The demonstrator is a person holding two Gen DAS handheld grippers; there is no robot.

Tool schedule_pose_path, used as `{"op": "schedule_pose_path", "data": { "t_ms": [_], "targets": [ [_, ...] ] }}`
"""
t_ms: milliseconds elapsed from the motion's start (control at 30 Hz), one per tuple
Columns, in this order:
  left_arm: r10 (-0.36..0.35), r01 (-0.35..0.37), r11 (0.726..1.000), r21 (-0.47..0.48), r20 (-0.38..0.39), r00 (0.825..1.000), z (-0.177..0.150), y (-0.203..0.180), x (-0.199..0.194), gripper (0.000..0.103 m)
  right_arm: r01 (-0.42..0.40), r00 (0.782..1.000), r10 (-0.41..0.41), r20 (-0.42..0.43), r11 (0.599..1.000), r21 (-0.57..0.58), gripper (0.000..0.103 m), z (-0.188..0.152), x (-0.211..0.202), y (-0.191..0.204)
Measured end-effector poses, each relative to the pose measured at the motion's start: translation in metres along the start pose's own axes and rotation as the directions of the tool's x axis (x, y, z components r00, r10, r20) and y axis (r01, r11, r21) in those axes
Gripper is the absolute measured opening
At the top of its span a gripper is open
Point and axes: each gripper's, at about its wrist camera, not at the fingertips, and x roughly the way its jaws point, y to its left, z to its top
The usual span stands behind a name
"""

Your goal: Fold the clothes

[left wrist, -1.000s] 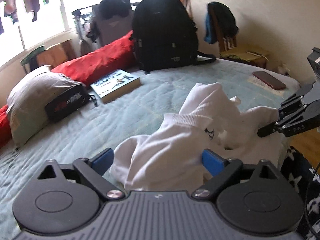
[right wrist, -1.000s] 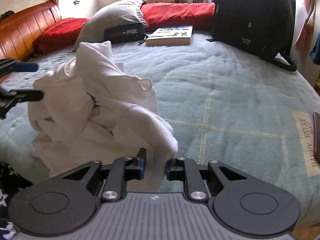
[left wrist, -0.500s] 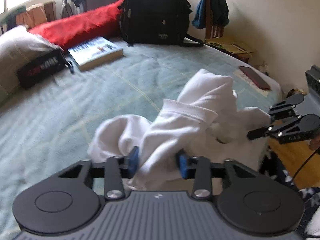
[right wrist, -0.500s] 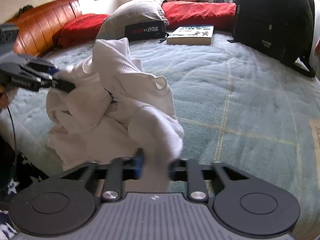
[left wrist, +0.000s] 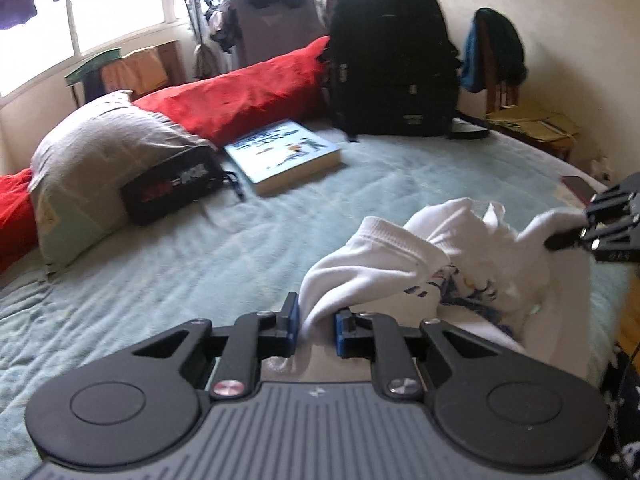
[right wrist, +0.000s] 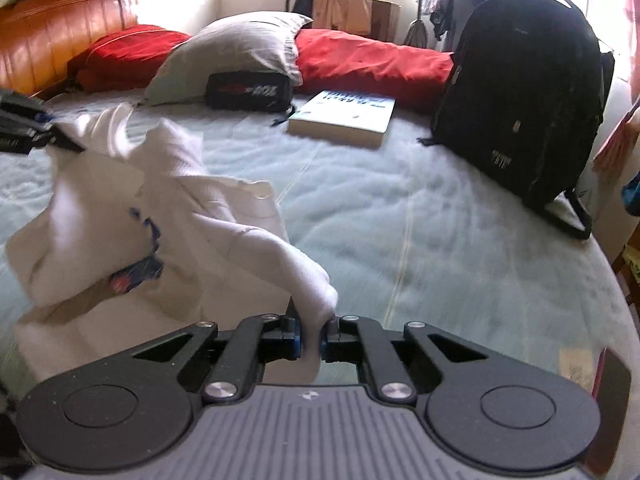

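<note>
White garment (left wrist: 384, 256), crumpled w/ a blue print, sits at near edge of bed (left wrist: 200, 272), bunched up btwn both claws. Left claw (left wrist: 316, 326) is closing, blue pads pinching a fold of it; right claw (right wrist: 311, 334) is clamped on another fold at the opposite end. Farther back: book (left wrist: 284, 152) and black pouch (left wrist: 172, 190) against grey pillow (left wrist: 92, 152). Red pillow (left wrist: 248, 100) and black backpack (left wrist: 392, 52) lie farthest.

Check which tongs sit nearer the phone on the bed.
Right. The right tongs, gripping the white garment, sit beside the phone; the left tongs, jaws closing on the garment, lie beyond the pile.
</note>
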Motion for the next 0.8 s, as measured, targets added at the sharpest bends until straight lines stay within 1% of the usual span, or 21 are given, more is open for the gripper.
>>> {"op": "schedule_pose_path", "data": {
  "t_ms": [133,267,400,567,600,667,700,733,767,800],
  "targets": [
    [0.031,-0.032,0.999,-0.025,-0.052,0.998,0.005,0.018,0.029,0.015,0.055,0.998,-0.056,-0.021,0.998,-0.025,0.009,0.024,0.025,-0.009],
    [0.055,-0.057,0.998,-0.027,-0.080,0.995,0.009,0.031,0.057,0.015,0.094,0.994,-0.095,-0.051,0.995,-0.028,0.008,0.040,0.054,-0.021],
    [0.080,-0.083,0.996,-0.027,-0.098,0.992,0.016,0.042,0.084,0.015,0.112,0.990,-0.111,-0.083,0.994,0.007,0.008,0.051,0.081,-0.039],
    [0.116,-0.123,0.991,-0.049,-0.119,0.986,0.030,0.060,0.121,0.015,0.158,0.983,-0.154,-0.099,0.987,0.033,0.007,0.064,0.110,-0.058],
    [0.123,-0.131,0.990,-0.061,-0.121,0.985,0.033,0.063,0.127,0.015,0.163,0.982,-0.158,-0.101,0.986,0.045,0.008,0.066,0.117,-0.062],
    [0.125,-0.138,0.986,-0.095,-0.131,0.983,0.035,0.069,0.139,0.023,0.160,0.982,-0.152,-0.110,0.984,0.074,0.008,0.070,0.129,-0.070],
    [0.118,-0.135,0.985,-0.111,-0.142,0.983,0.035,0.072,0.145,0.024,0.148,0.983,-0.137,-0.119,0.985,0.089,0.008,0.071,0.135,-0.073],
    [0.112,-0.131,0.984,-0.119,-0.152,0.982,0.033,0.073,0.150,0.025,0.136,0.984,-0.122,-0.129,0.985,0.108,0.011,0.071,0.140,-0.076],
    [0.112,-0.133,0.984,-0.121,-0.162,0.980,0.032,0.073,0.152,0.026,0.128,0.984,-0.111,-0.136,0.984,0.124,0.016,0.070,0.143,-0.078],
    [0.118,-0.140,0.983,-0.118,-0.172,0.978,0.029,0.073,0.154,0.028,0.123,0.984,-0.104,-0.142,0.983,0.138,0.019,0.067,0.145,-0.079]
  ]
}}
